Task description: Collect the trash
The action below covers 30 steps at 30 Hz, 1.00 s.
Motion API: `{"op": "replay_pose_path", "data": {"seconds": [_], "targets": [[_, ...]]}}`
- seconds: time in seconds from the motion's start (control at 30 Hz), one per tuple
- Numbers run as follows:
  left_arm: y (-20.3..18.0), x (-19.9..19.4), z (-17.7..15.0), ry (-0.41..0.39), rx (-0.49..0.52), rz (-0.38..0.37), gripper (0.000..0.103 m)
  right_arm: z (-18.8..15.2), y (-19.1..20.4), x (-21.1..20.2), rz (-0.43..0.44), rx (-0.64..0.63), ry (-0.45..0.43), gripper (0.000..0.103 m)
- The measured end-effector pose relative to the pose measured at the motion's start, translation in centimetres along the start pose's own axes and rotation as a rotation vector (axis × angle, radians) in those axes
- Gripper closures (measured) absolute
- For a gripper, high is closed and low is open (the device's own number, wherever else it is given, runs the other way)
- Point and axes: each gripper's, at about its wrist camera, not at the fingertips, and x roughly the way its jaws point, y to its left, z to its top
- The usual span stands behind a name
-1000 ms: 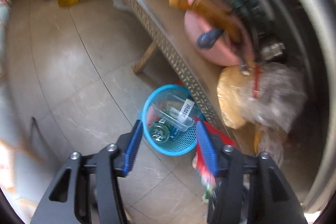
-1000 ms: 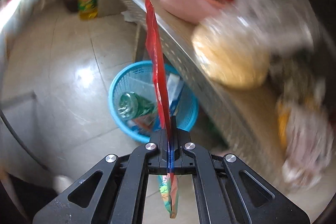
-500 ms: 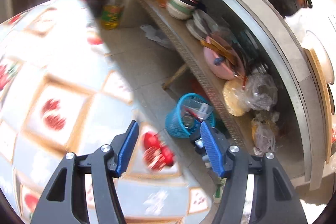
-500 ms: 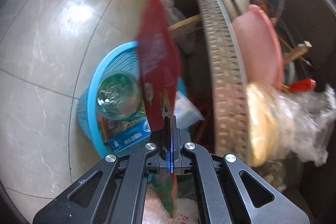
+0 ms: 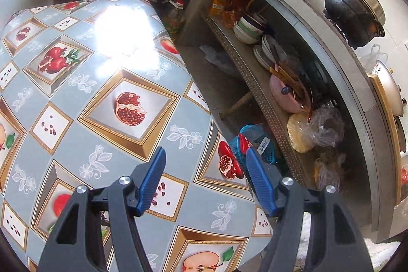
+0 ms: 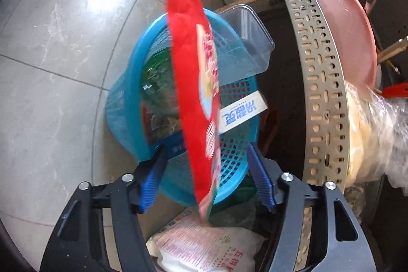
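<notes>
Since half a second ago, when it pinched the red snack wrapper [image 6: 193, 83], the right gripper [image 6: 206, 177] has spread wide; the wrapper now hangs loose between the blue pads [image 6: 153, 180], over the near rim of the blue basket [image 6: 122, 103]. Likely released mid-drop, so this piece is nearly binned. Wrapper's long axis runs away from the camera, near end low, far end past the basket's far rim. Left gripper [image 5: 204, 180] also wide, empty, now above the fruit-print tablecloth [image 5: 76, 119], the basket beyond the cloth's edge.
</notes>
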Motion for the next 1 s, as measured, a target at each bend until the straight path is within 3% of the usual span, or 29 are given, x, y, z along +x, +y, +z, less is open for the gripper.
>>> {"op": "replay_pose_path", "data": {"seconds": [0.13,0.33,0.5,0.57,0.7,0.77,0.83,0.93,1.0], "targets": [[0.2,-1.0,-0.8,-0.026,0.008,0.000,0.036,-1.5,-0.4,-0.9,-0.002,0.003,0.006,0.040],[-1.3,-3.4,-2.3,-0.119,0.091,0.007,0.024,-5.4,-1.8,-4.2,0.038,0.146,0.060,0.039],[-3.4,-5.1,-4.6,-0.201,0.176,-0.016,0.006,-11.3,-5.1,-10.9,0.140,0.410,0.092,0.040],[-4.4,-5.6,-5.9,-0.231,0.217,-0.042,0.006,-13.5,-6.9,-15.0,0.209,0.542,0.070,0.039],[-6.1,-5.9,-8.6,-0.279,0.264,-0.084,0.006,-16.3,-10.4,-23.7,0.332,0.763,-0.054,0.028],[-6.8,-5.8,-9.6,-0.272,0.261,-0.080,0.006,-17.3,-12.3,-28.4,0.387,0.853,-0.172,0.021],[-7.4,-6.1,-10.8,-0.293,0.247,-0.044,0.006,-17.4,-14.1,-32.3,0.420,0.906,-0.300,0.010],[-8.2,-7.0,-12.9,-0.373,0.207,0.054,0.006,-17.9,-16.8,-37.6,0.459,0.975,-0.486,0.008],[-8.6,-7.2,-14.2,-0.393,0.183,0.117,0.006,-17.7,-18.4,-39.4,0.512,1.014,-0.562,0.008]]}}
